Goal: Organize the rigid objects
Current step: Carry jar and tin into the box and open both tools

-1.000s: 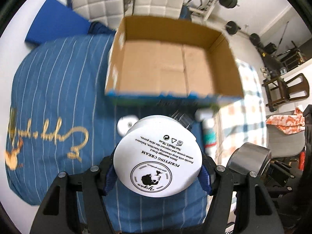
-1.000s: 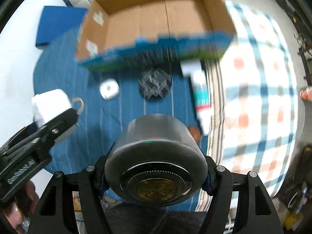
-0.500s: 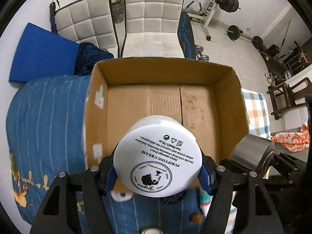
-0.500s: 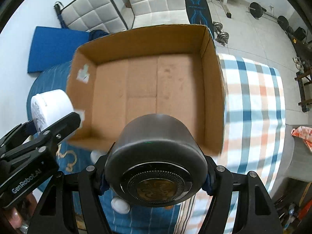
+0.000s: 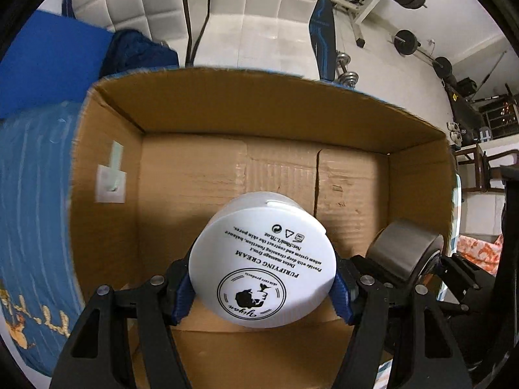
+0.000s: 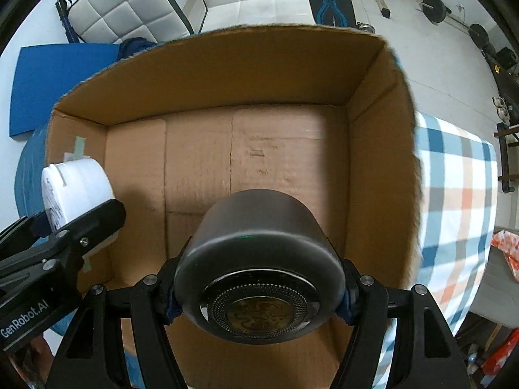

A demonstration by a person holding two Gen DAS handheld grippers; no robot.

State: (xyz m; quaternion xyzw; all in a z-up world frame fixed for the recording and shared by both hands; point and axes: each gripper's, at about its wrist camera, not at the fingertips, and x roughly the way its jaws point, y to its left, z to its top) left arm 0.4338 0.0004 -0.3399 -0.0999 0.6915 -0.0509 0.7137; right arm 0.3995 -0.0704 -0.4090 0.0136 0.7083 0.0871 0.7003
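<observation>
Jars now hang over the open cardboard box, carried in from above the blue cloth: left hand-held gripper clamps the white cream jar, right hand-held gripper clamps the dark jar; lowering and release look next

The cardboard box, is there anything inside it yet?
The cardboard box shows only bare brown floor. The white cream jar and dark round tin, each clamped in jaws above it, cover the near part of the floor, so that part cannot be seen.
</observation>
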